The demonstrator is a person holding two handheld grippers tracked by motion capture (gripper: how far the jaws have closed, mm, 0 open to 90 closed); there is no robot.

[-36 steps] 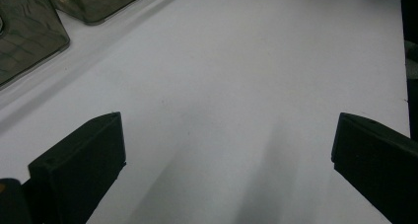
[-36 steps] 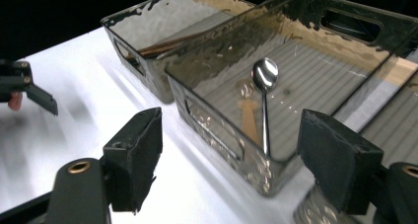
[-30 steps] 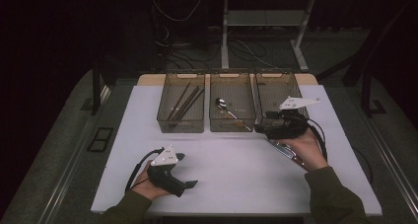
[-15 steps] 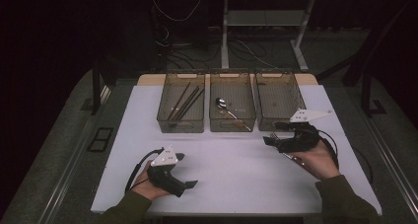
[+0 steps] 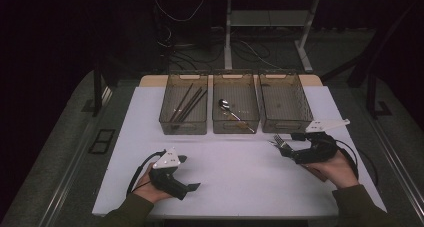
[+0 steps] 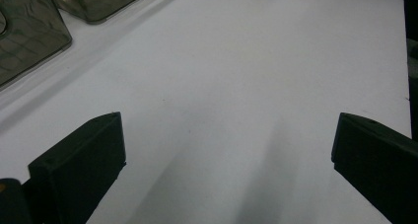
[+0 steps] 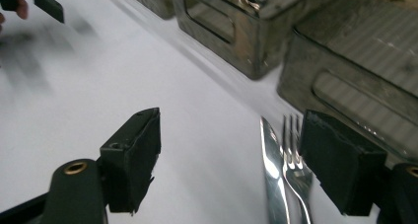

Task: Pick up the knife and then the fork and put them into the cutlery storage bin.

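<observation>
Your right gripper (image 7: 229, 160) — jaws spread, nothing pinched. A fork (image 7: 294, 160) and a knife (image 7: 272, 169) lie side by side on the white table (image 5: 235, 167) between the jaws, hard against the right-hand one; whether they touch it cannot be told. Three bins stand just beyond the tips; the nearest bin (image 7: 345, 81) is empty.

Your left gripper (image 6: 226, 160) — jaws spread wide over bare table.

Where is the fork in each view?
High view: fork on the table at the right gripper, before the right tray.
Right gripper view: bottom, beside the right-hand jaw.
Left gripper view: faces bare tabletop and tray corners instead.
Shared landmark: the trays' front walls.
</observation>
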